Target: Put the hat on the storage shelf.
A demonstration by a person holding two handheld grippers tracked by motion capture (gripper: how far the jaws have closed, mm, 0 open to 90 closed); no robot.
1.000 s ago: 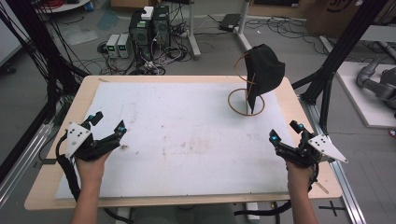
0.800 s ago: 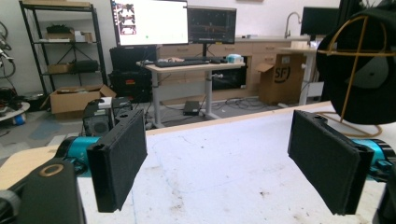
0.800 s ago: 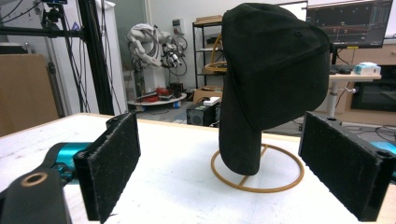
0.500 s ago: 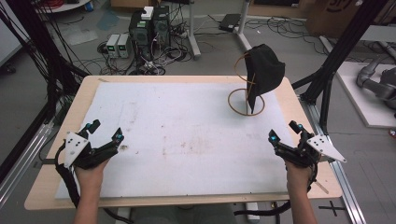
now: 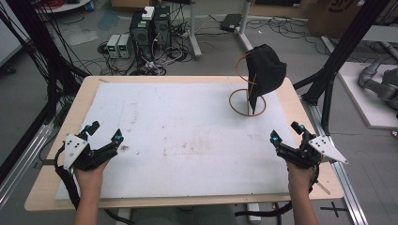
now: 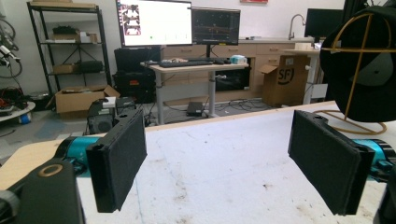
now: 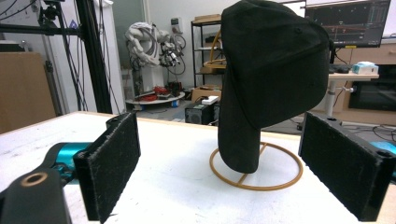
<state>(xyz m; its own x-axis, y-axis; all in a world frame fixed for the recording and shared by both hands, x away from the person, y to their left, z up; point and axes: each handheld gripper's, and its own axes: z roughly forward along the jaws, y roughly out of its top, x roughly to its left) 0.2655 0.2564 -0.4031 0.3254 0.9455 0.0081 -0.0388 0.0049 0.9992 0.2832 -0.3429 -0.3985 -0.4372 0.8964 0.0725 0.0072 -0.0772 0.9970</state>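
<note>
Both grippers, left gripper [image 5: 104,133] and right gripper [image 5: 287,132], are black, with teal motor housings by the jaws and flat black foam pads [image 6: 122,161]. Each carries a grey three-cornered plate [image 5: 74,147] and a black cable [image 5: 68,184]. Forearms are bare.

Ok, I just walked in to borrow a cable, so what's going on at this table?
A person holds a gripper in each hand at the near edge of the white-topped table. The left gripper and the right gripper are both open and hold nothing. At the far right, a black cap hangs on a gold wire stand, untouched; the right gripper points toward it.
</note>
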